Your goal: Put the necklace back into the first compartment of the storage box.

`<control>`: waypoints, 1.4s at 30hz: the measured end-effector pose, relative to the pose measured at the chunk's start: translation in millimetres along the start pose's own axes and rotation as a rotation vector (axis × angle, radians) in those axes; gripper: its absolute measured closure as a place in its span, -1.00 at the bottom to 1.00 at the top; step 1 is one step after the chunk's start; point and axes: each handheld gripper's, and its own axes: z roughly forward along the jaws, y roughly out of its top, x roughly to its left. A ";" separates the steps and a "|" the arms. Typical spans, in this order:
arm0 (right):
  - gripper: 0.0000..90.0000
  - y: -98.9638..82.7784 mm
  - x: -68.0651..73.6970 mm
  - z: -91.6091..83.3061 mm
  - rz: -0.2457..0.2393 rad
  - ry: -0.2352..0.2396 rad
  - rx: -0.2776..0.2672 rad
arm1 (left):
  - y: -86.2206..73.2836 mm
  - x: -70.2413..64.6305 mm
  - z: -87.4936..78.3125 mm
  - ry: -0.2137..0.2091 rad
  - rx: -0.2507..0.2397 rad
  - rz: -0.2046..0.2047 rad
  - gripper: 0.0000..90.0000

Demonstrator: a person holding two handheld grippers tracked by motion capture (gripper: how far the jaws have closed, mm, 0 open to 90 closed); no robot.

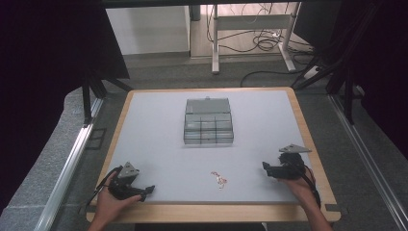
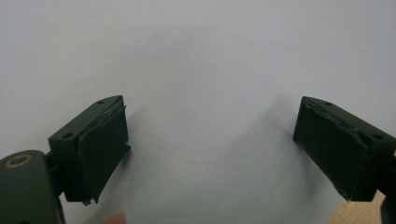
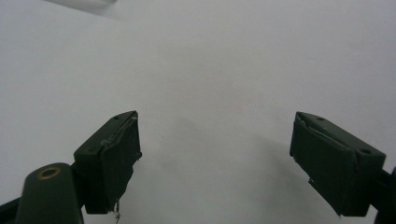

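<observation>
while both claws rest at the near edge of the surface point(image 1: 154, 120), a small tangle of something thin and pale red, perhaps a chain point(image 1: 219, 178), lies between them, closer to the right claw point(image 1: 267, 167) than to the left claw point(image 1: 148, 189). its length runs roughly near-to-far, slightly slanted. a clear compartment box point(image 1: 208, 121) sits well beyond it, mid-surface. each claw is spread wide with nothing in it, jaws pointing inward, each held low in a hand.
</observation>
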 end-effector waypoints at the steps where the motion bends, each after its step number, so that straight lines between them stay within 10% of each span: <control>1: -0.64 -0.2 -0.1 -0.5 0.004 0.002 0.001 | 0.0 0.0 0.0 0.000 0.000 0.000 -0.77; 21: -0.47 19.3 16.2 -23.8 -0.106 0.020 -0.005 | -1.4 -0.2 0.1 0.001 -0.012 -0.003 -0.77; 42: -0.20 52.4 46.0 -41.3 -0.188 0.148 0.002 | -1.6 0.1 0.2 -0.001 -0.014 -0.003 -0.77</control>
